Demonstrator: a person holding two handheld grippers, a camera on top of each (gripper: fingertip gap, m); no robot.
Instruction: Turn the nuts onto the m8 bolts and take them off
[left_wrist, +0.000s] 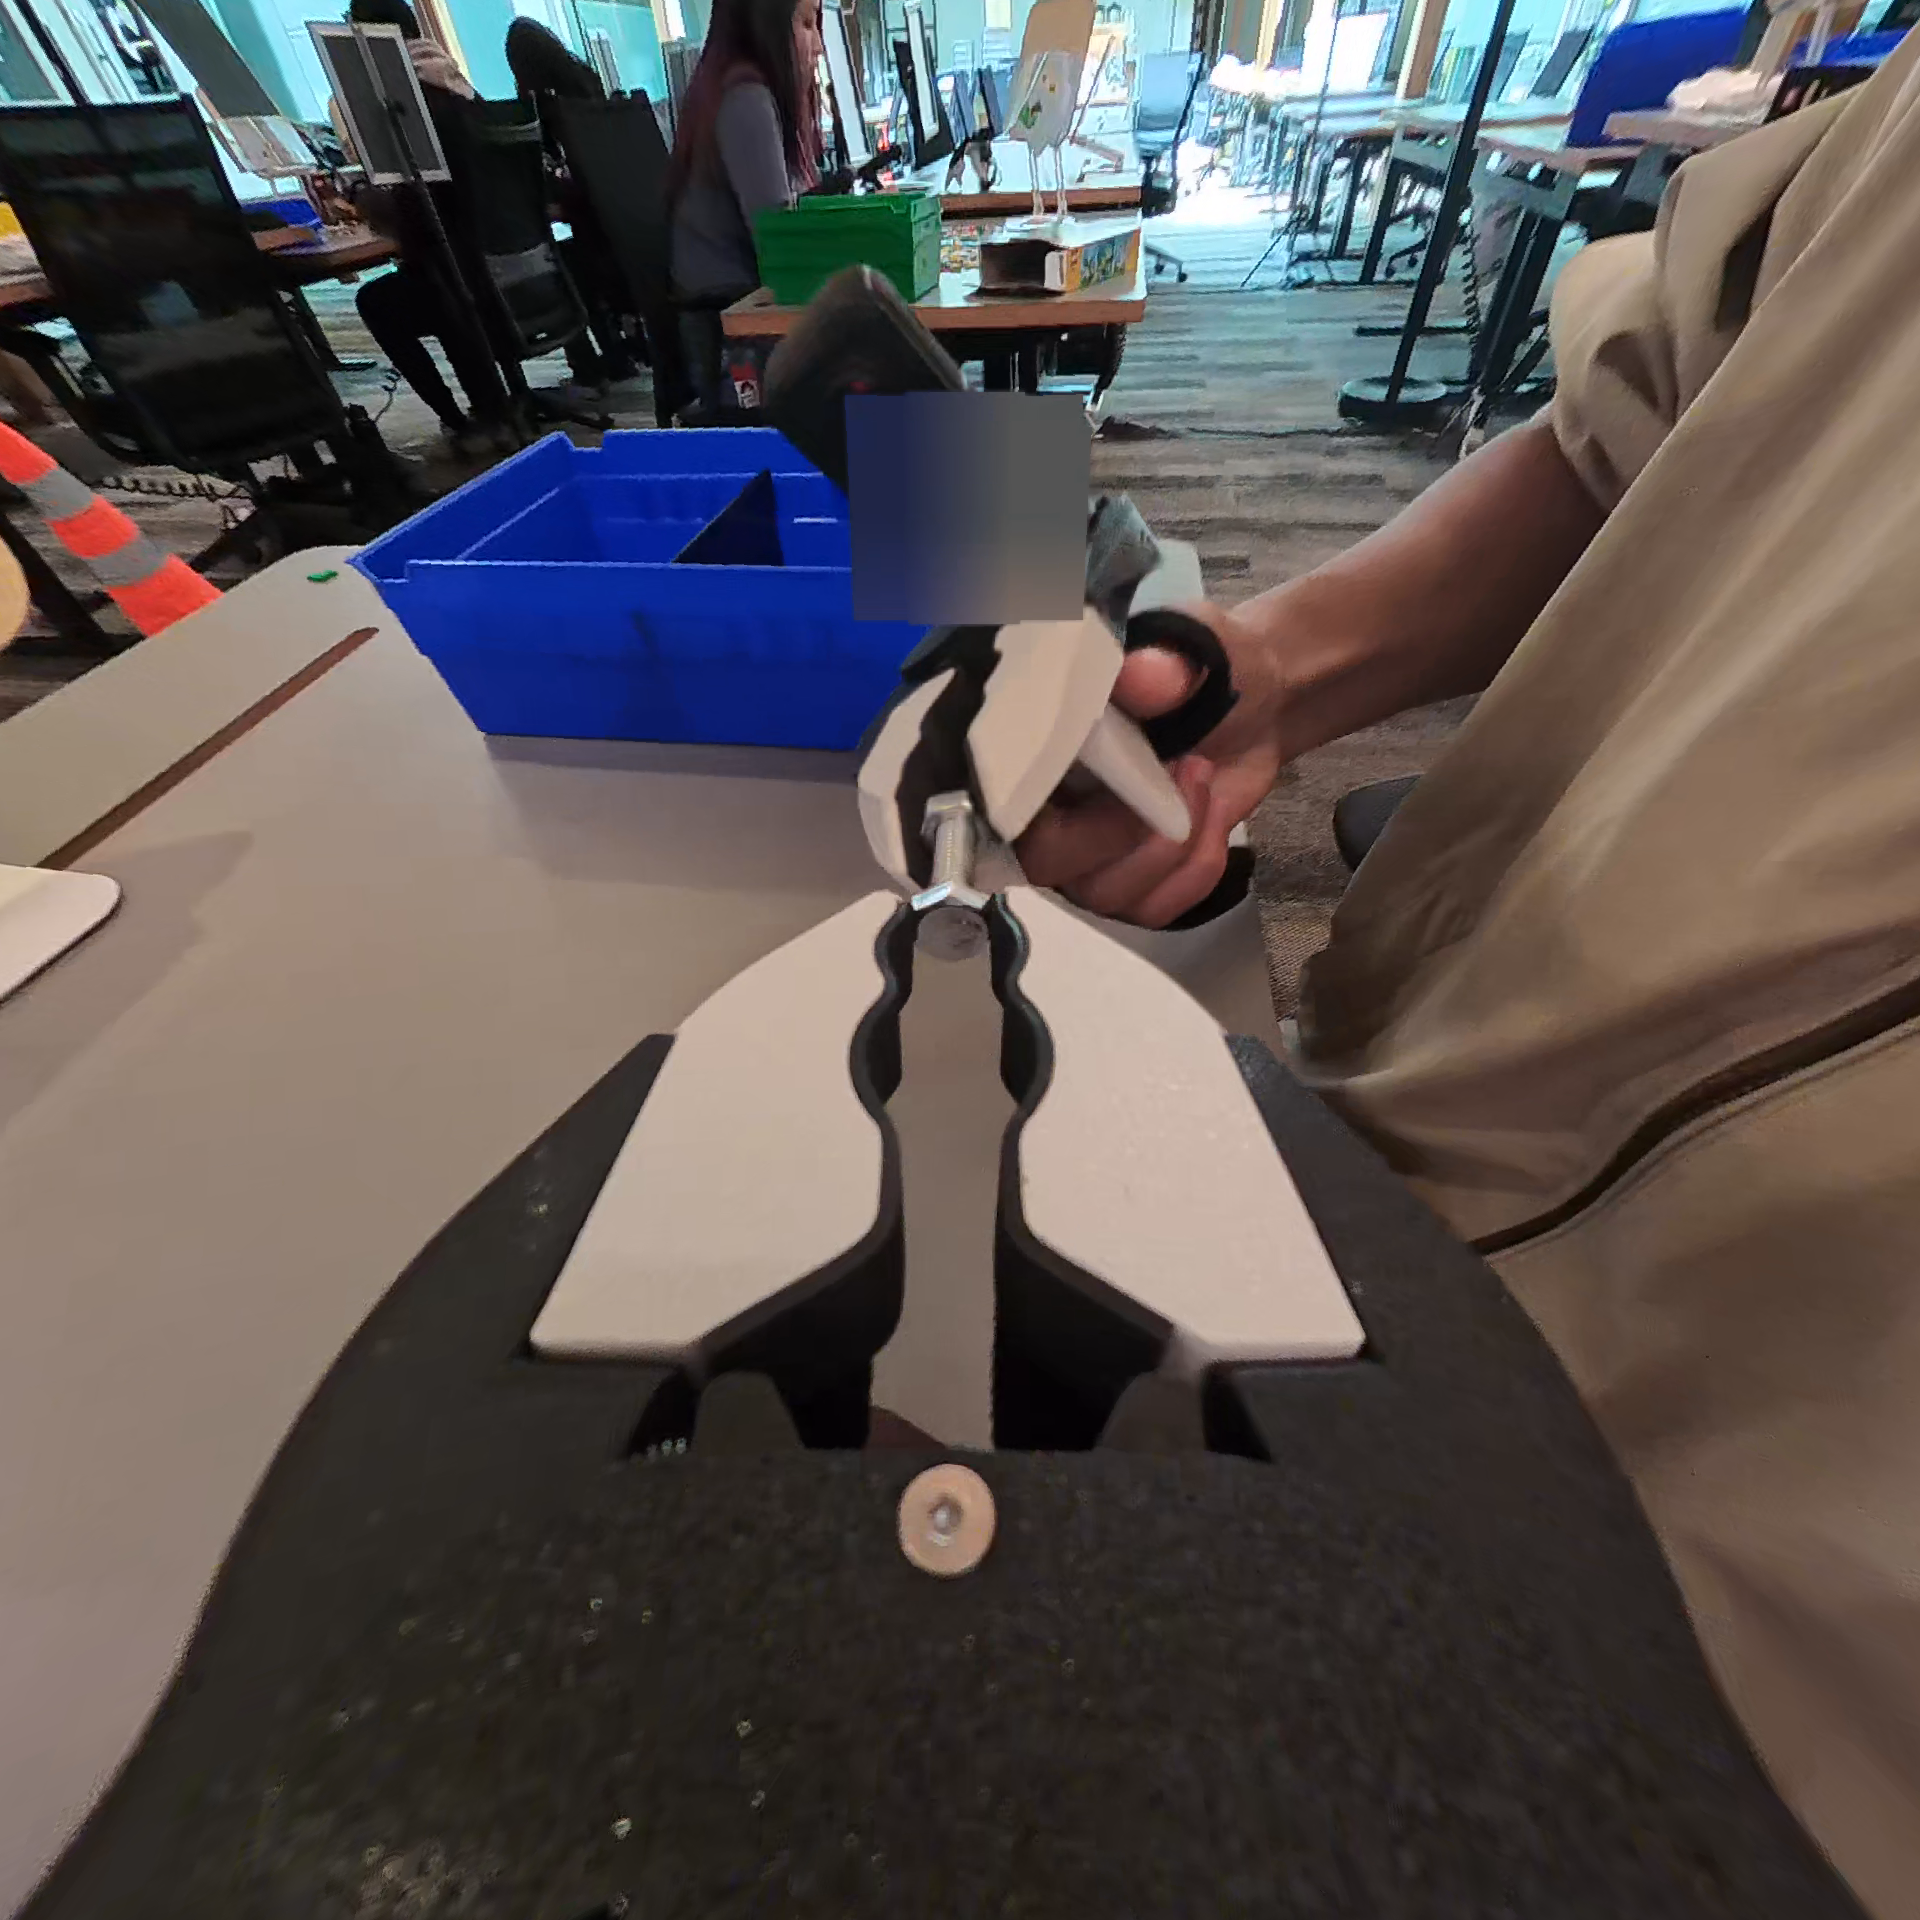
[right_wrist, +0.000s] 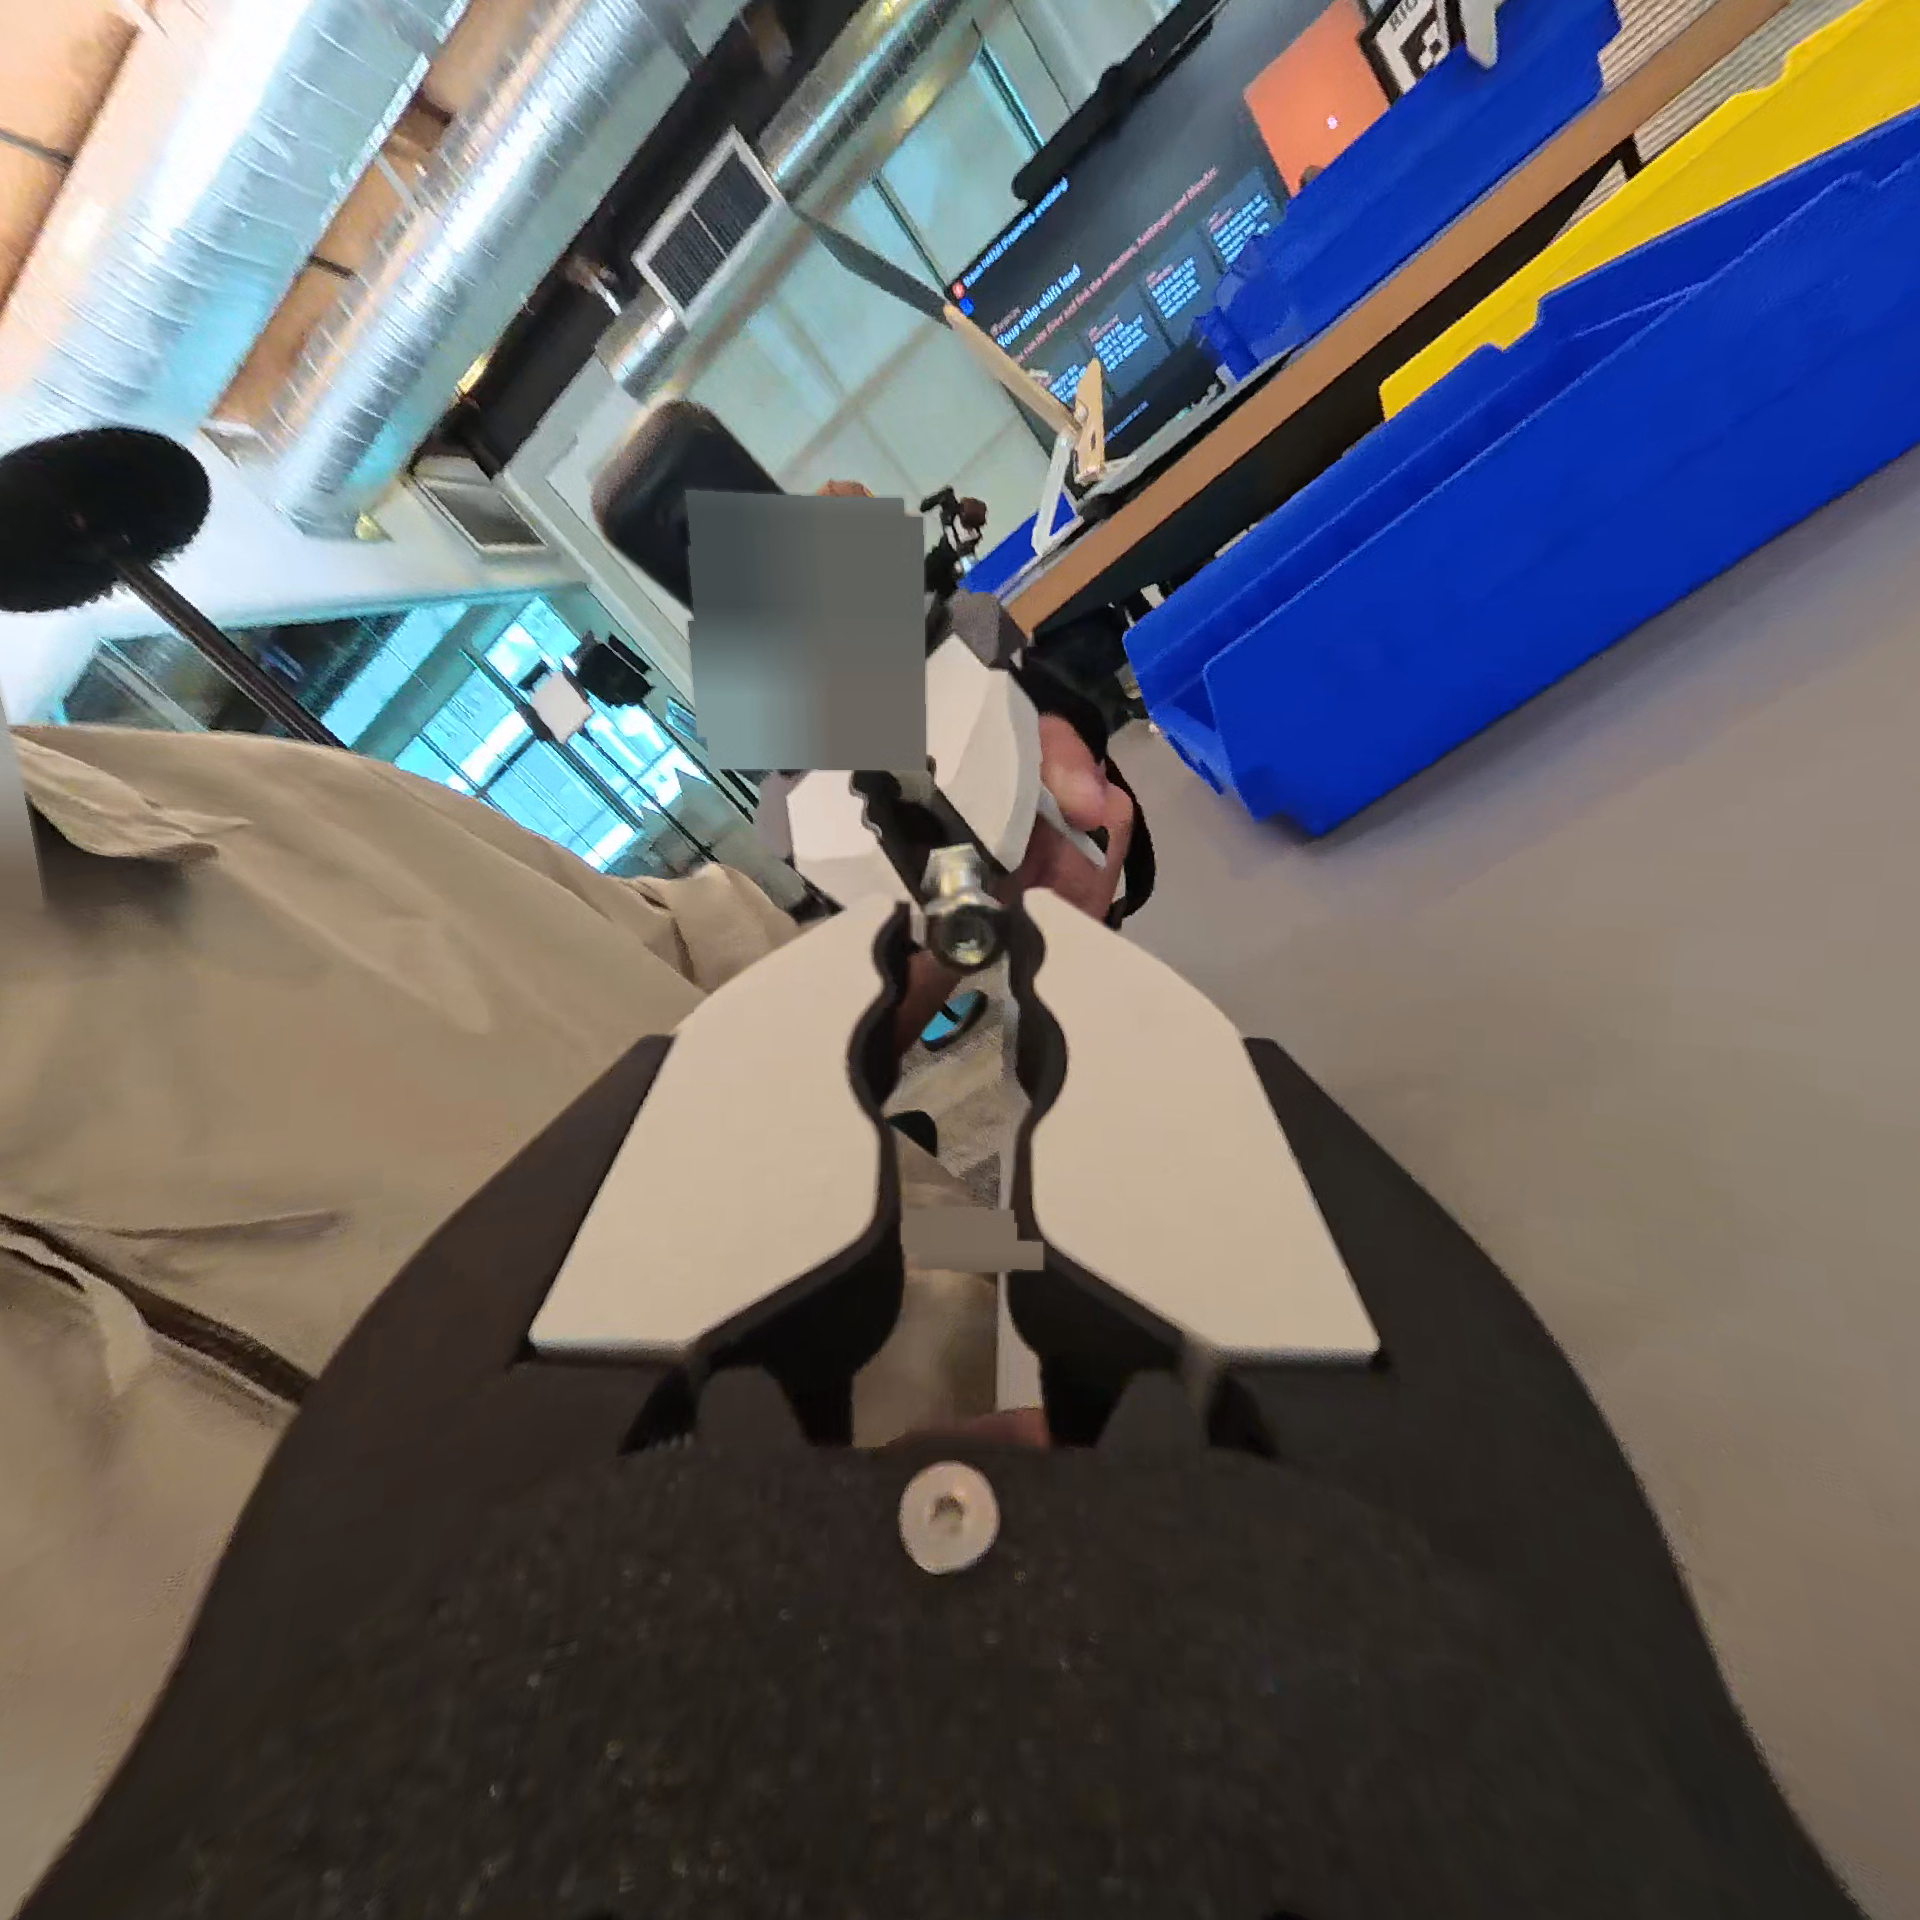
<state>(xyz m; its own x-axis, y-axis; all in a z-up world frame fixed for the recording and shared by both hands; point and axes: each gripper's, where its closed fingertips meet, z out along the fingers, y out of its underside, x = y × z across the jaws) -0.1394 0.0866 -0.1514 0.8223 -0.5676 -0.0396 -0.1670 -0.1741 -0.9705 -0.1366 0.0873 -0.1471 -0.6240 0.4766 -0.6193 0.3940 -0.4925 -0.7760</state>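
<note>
We see the grey counter (left_wrist: 312, 935) with a blue bin (left_wrist: 623, 623) at its far edge, both grippers held above it and facing each other. The left gripper (left_wrist: 948, 920) has its fingers narrowed on the bolt's (left_wrist: 951, 857) hex head end. The right gripper (right_wrist: 961, 930) pinches the other end, where the nut (right_wrist: 954, 871) sits on the thread.
</note>
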